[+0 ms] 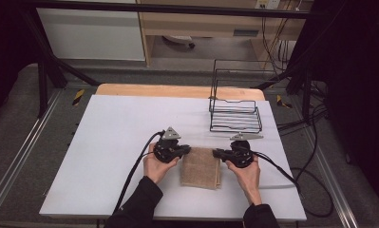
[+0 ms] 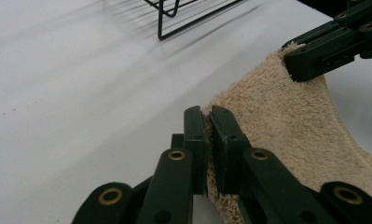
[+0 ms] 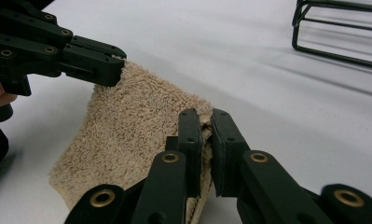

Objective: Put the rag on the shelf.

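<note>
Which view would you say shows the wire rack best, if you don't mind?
The high view: the whole wire rack stands at the table's far right. The left gripper view catches just a lower corner, and the right gripper view a bottom edge.

a black wire rack point(image 1: 235, 115) stands at the far right of the white table point(image 1: 116, 142).

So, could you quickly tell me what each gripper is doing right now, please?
Left gripper: closed on a far corner of the towel.
Right gripper: closed on the other far corner.
</note>
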